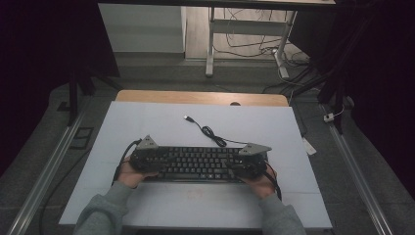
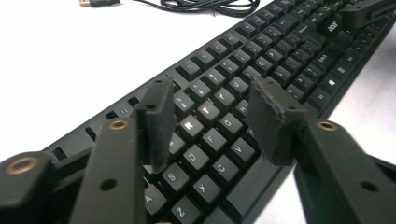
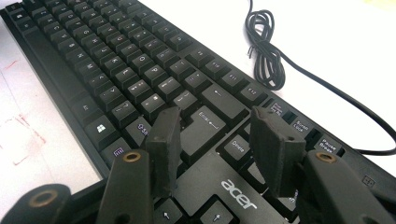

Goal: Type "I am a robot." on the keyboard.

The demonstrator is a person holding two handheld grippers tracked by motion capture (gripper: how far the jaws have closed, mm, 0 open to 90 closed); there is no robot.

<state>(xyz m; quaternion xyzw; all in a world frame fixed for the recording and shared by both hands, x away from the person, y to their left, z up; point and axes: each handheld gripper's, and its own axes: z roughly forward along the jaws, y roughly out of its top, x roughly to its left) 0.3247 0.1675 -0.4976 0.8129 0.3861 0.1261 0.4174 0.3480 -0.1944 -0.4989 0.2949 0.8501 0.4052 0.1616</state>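
Note:
A black Acer keyboard [image 1: 200, 164] lies across the white mat in front of the person. My left gripper [image 1: 149, 160] is over its left end; in the left gripper view its jaws [image 2: 212, 116] stand apart above the letter keys [image 2: 205, 140] with nothing pressed between them. My right gripper [image 1: 247, 164] is over the right end; its jaws [image 3: 217, 135] stand apart above the Enter key [image 3: 210, 122] and the Acer logo [image 3: 238, 193]. The keyboard's black cable [image 1: 210, 131] lies coiled behind it and ends in a loose USB plug [image 1: 187, 118].
The white mat [image 1: 147, 122] covers a wooden table whose far edge [image 1: 195, 96] shows. Beyond it stand a desk's metal legs [image 1: 210, 54] and floor cables [image 1: 254, 46]. Metal rails [image 1: 44, 176] run along both sides of the table.

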